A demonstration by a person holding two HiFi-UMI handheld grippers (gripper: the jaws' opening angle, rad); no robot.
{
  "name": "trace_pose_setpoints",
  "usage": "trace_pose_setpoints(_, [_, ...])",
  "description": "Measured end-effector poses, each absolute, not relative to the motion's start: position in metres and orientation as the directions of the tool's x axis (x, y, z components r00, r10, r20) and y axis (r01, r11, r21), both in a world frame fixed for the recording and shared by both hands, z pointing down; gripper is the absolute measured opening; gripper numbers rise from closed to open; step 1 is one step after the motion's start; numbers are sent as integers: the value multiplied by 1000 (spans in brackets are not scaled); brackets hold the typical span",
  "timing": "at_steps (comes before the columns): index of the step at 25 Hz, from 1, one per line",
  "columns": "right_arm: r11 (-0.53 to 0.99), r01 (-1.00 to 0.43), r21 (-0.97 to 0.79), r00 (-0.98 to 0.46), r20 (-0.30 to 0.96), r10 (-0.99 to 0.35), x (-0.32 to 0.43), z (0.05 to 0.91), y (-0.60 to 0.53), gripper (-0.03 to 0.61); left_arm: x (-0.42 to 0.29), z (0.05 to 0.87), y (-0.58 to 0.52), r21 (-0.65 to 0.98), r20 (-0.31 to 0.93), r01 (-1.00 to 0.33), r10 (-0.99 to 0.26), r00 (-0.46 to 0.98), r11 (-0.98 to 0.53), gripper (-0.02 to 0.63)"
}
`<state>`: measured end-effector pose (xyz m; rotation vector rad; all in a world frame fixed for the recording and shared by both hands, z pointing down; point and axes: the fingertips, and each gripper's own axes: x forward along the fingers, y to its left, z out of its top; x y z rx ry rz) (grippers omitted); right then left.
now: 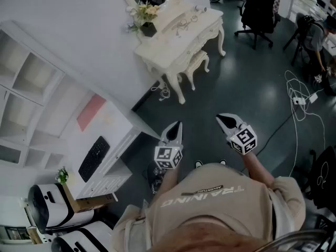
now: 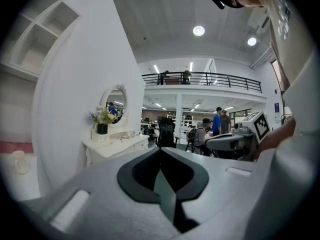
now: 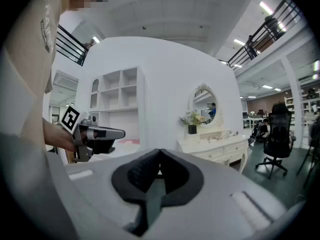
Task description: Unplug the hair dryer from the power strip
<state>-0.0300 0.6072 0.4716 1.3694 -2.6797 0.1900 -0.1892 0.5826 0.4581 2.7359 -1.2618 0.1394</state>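
I cannot make out a hair dryer in any view. In the head view, a small white power strip (image 1: 304, 99) with looping white cables lies on the dark floor at the right, far from both grippers. A tangle of white cord (image 1: 164, 92) lies by the wall under the dressing table (image 1: 178, 28). My left gripper (image 1: 177, 125) and right gripper (image 1: 222, 119) are held side by side in front of my chest, pointing out over the floor. Both are shut with nothing between their jaws. Each shows in the other's view: the right gripper (image 2: 208, 143) and the left gripper (image 3: 122, 132).
A white desk (image 1: 113, 125) with a black keyboard (image 1: 93, 158) stands at the left below white wall shelves (image 1: 31, 83). A stool (image 1: 195, 63) sits under the dressing table. A black office chair (image 1: 260, 12) and a person (image 1: 315, 38) are at the back right.
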Motion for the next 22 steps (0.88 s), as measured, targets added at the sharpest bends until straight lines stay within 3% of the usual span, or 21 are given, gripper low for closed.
trace_pose_setpoints(9, [589,-805,-78,-592,192,-783,-53,482,591,3,-198,483,561,140,161,-742,-724,670,-656,6])
trace_pose_setpoints(22, [459,-886,-65,-463,183,-867,-44,482,535,3,-194,499,490,135,158,-653,-635,756,-745,6])
